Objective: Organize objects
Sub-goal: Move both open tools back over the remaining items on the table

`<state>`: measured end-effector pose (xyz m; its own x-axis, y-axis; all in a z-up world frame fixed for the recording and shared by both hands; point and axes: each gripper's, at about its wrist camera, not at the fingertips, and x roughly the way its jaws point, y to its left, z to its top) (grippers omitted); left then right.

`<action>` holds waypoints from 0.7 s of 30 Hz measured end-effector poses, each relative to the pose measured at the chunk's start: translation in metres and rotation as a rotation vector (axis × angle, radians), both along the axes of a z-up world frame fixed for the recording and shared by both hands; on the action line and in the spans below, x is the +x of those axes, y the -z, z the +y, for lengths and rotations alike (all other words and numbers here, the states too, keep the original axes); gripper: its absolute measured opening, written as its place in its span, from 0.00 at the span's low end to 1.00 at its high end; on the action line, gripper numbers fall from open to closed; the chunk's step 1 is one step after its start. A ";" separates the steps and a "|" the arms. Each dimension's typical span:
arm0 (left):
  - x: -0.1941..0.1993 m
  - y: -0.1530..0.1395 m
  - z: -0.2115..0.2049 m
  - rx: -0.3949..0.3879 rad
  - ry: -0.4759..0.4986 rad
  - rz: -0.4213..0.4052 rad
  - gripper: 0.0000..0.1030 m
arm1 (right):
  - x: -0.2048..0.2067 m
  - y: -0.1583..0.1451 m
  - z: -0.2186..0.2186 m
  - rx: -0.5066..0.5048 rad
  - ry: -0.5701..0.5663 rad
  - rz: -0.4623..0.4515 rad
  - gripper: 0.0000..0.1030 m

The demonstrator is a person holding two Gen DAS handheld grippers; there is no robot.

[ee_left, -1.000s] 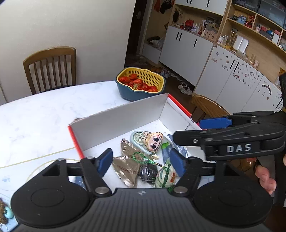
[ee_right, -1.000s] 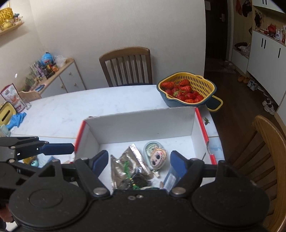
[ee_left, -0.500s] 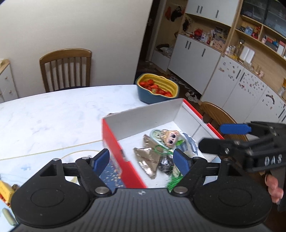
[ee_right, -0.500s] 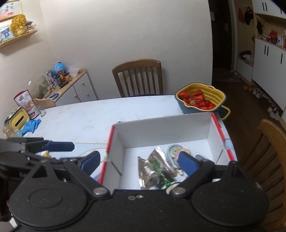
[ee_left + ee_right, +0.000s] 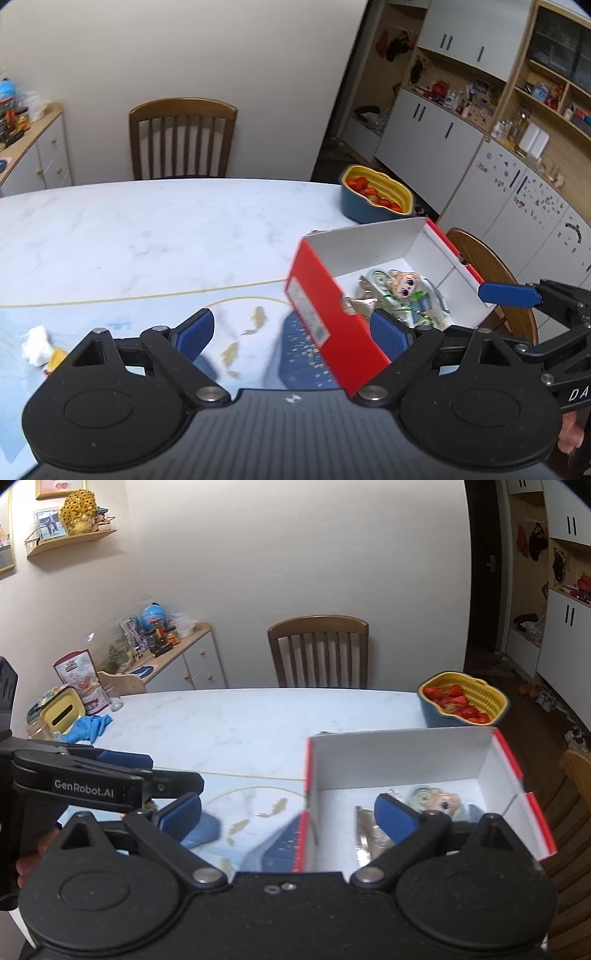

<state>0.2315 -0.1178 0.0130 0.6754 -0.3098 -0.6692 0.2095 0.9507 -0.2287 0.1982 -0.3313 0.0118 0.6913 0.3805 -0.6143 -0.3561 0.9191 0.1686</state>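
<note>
So the red-sided cardboard box sits on the white table, holding a doll-face charm, foil packets and green beads. Behind it, a yellow basket has strawberries. Left gripper and right gripper have just been opening wide, gripping nothing.

Soft, even indoor light, faint shadows, the doorway dark, walls bowed at the edges, the box slightly motion-blurred.
</note>
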 end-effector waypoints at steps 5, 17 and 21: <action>-0.006 0.003 0.036 -0.010 -0.033 0.001 1.00 | -0.001 0.003 0.029 0.001 -0.017 0.009 0.97; -0.012 0.030 0.136 -0.006 -0.165 0.034 1.00 | 0.007 0.017 0.107 -0.018 -0.072 0.046 0.97; -0.010 0.049 0.166 -0.003 -0.196 0.094 1.00 | 0.019 0.029 0.137 -0.031 -0.095 0.075 0.97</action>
<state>0.2219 0.0478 -0.0363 0.6575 -0.1807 -0.7315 -0.0016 0.9705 -0.2412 0.2169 -0.1947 -0.0172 0.6051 0.4218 -0.6752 -0.4290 0.8872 0.1697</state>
